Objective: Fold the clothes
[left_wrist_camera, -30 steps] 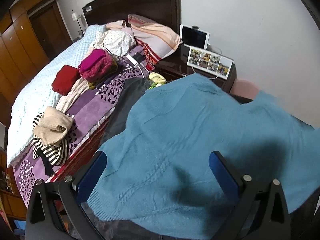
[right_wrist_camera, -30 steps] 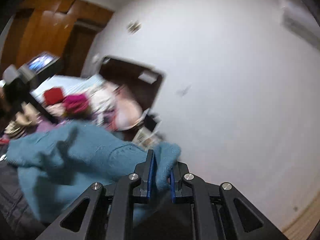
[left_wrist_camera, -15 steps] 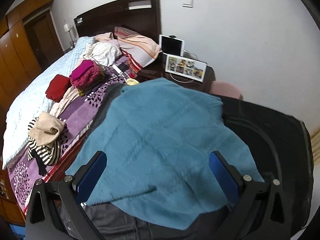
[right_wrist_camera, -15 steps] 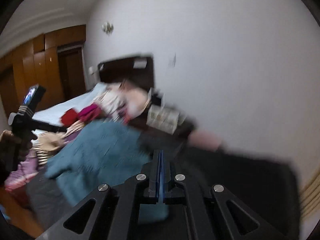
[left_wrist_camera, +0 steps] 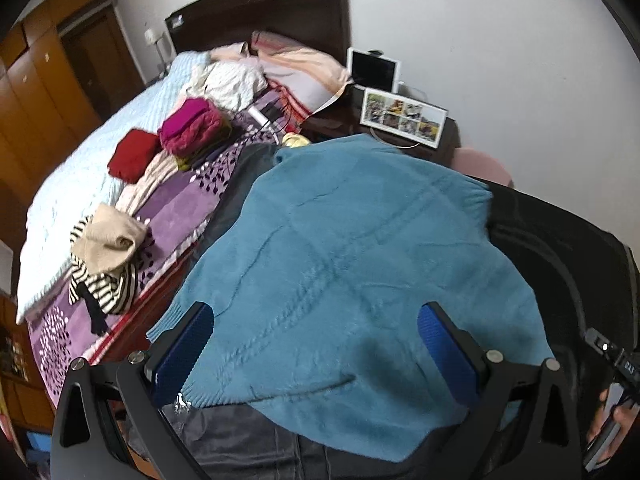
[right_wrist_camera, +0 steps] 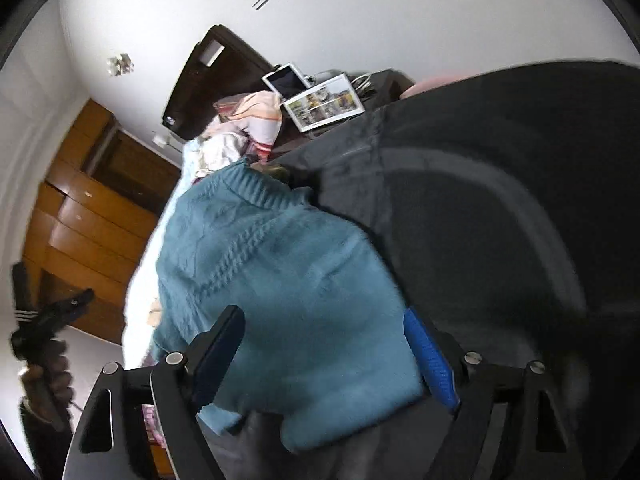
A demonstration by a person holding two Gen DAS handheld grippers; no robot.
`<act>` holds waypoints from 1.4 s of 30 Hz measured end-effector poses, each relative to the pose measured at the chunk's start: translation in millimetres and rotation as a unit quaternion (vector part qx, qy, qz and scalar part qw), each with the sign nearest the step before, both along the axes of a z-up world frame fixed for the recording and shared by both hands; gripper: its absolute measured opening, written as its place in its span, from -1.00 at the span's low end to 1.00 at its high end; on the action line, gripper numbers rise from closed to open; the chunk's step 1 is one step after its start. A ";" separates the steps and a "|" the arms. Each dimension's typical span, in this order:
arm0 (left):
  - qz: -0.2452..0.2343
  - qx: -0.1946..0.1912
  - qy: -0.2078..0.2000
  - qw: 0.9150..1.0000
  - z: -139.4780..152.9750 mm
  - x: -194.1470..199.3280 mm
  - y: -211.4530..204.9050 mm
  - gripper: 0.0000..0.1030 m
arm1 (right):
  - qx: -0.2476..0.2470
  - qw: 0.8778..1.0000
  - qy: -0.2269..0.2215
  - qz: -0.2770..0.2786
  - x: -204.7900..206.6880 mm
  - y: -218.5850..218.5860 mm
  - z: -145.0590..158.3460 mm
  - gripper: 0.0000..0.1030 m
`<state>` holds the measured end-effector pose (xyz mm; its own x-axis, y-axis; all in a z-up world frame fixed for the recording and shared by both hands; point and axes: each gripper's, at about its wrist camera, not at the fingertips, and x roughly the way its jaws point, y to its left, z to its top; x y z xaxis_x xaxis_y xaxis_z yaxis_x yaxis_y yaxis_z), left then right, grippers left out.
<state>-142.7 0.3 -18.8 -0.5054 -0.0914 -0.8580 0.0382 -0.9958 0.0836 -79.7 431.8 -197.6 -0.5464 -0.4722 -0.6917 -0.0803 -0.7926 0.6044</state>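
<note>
A teal knitted sweater (left_wrist_camera: 352, 264) lies spread on a dark grey cloth-covered surface (left_wrist_camera: 560, 240), its ribbed hem toward the bedside table. My left gripper (left_wrist_camera: 316, 348) hovers open above the sweater's near edge, its blue pads wide apart and holding nothing. In the right wrist view the same sweater (right_wrist_camera: 280, 280) fills the middle, with the right gripper (right_wrist_camera: 324, 356) open over its near corner. The grey surface (right_wrist_camera: 480, 220) stretches to the right.
A bed (left_wrist_camera: 72, 200) on the left holds piles of clothes: red (left_wrist_camera: 132, 154), magenta (left_wrist_camera: 192, 128), beige over striped (left_wrist_camera: 108, 240). A bedside table carries a photo frame (left_wrist_camera: 402, 116) and a tablet (left_wrist_camera: 374, 70). A hand holding the right device (left_wrist_camera: 612, 412) shows at lower right.
The right gripper, shut on a teal sweater corner a second ago, has let go and now stands open. The sweater has settled flat, folded in from the right. My left gripper stayed open.
</note>
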 end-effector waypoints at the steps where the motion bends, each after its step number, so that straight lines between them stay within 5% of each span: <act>1: -0.001 -0.001 -0.006 1.000 -5.5 -7.7 -1.4 0.99 | 0.004 1.000 -0.004 0.004 -5.0 -3.1 -3.3 0.62; 19: -0.060 -0.016 -0.062 0.996 -69.3 -101.6 19.9 0.99 | 0.001 0.998 -0.035 0.046 -94.5 -21.1 -73.2 0.62; 29: -0.052 -0.005 -0.083 0.995 -90.9 -115.6 17.6 0.99 | -0.108 0.988 -0.039 0.105 -108.4 -46.2 -84.9 0.62; 42: -0.046 0.004 -0.084 0.995 -94.4 -118.0 10.3 0.99 | -0.132 0.981 -0.056 0.129 -131.6 -62.0 -88.7 0.62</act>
